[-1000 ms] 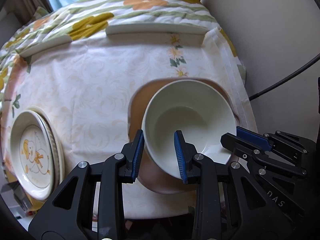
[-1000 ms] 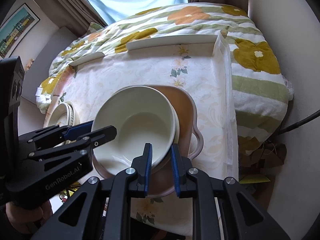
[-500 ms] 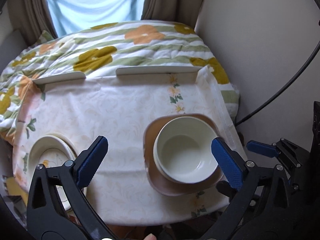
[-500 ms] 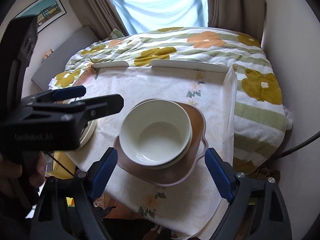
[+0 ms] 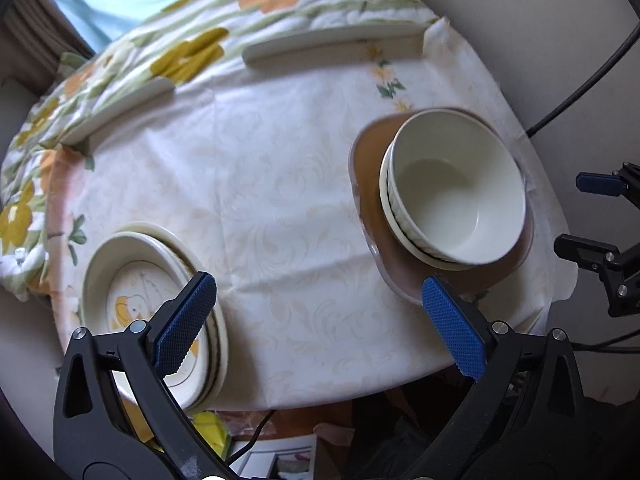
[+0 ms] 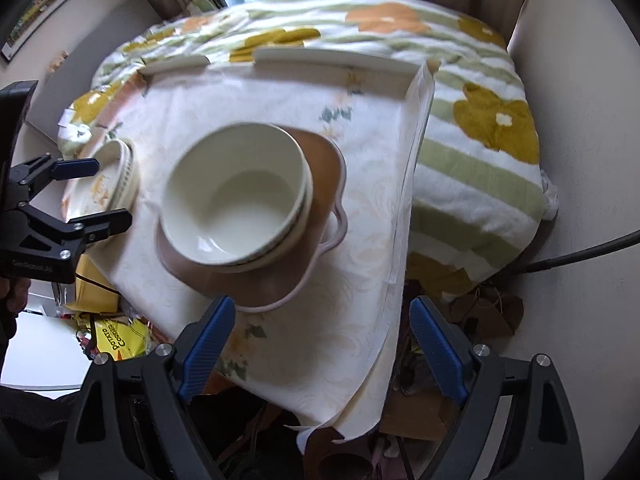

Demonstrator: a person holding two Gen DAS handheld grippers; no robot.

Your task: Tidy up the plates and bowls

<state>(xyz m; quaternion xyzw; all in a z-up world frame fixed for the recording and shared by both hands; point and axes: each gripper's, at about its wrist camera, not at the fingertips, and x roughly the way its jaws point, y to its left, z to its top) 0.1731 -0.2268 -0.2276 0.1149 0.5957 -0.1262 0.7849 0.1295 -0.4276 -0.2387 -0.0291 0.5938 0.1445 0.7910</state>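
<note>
Left wrist view: a second ago the left gripper [image 5: 318,330] pinched the rim of the cream bowl [image 5: 456,192]; its jaws have just been opening and now stand spread, empty, pointing steeply down. The bowl sits nested on another at 2 o'clock on the brown plate [image 5: 370,184]; the stacked plates [image 5: 120,280] lie at 8 o'clock.

Right wrist view: the right gripper [image 6: 322,344], earlier pressed on the rim, has likewise opened, empty, with the bowl [image 6: 236,196] at 11 o'clock.
</note>
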